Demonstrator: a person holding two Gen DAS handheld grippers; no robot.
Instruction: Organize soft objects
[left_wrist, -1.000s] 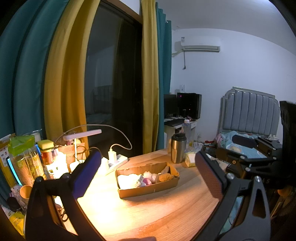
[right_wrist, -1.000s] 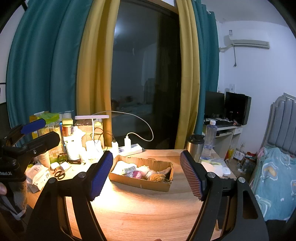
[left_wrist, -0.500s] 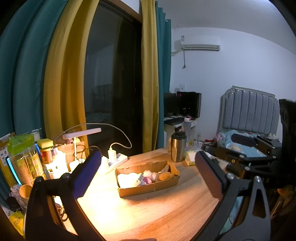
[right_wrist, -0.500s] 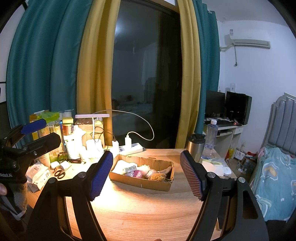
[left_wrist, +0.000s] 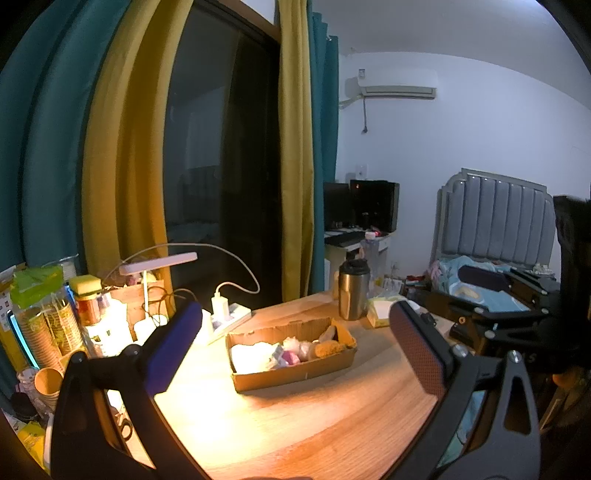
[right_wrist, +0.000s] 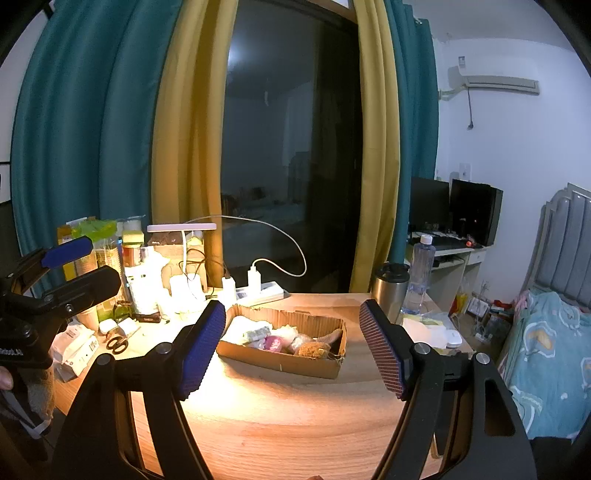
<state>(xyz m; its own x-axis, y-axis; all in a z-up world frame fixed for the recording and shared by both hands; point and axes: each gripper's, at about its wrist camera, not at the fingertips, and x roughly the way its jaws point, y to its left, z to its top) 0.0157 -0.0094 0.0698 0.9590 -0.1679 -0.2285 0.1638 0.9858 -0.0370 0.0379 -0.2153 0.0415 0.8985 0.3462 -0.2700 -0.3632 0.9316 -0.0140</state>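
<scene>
A shallow cardboard box (left_wrist: 295, 371) stands on the wooden table, also seen in the right wrist view (right_wrist: 280, 360). It holds several soft objects: a white cloth (left_wrist: 251, 354), a pink ball (right_wrist: 274, 343) and a brown fuzzy piece (left_wrist: 327, 347), also in the right wrist view (right_wrist: 314, 349). My left gripper (left_wrist: 295, 347) is open and empty, held back from the box. My right gripper (right_wrist: 291, 345) is open and empty, also back from the box. Each gripper shows at the edge of the other's view.
A steel tumbler (left_wrist: 353, 290) and a water bottle (right_wrist: 419, 273) stand behind the box on the right. A desk lamp (left_wrist: 159, 260), power strip (right_wrist: 258, 290), jars, cups and scissors (right_wrist: 118, 343) crowd the table's left. A bed (right_wrist: 554, 339) lies to the right.
Both views have barely shifted; the box sits in almost the same place between the fingers. Nothing was gripped or released.
</scene>
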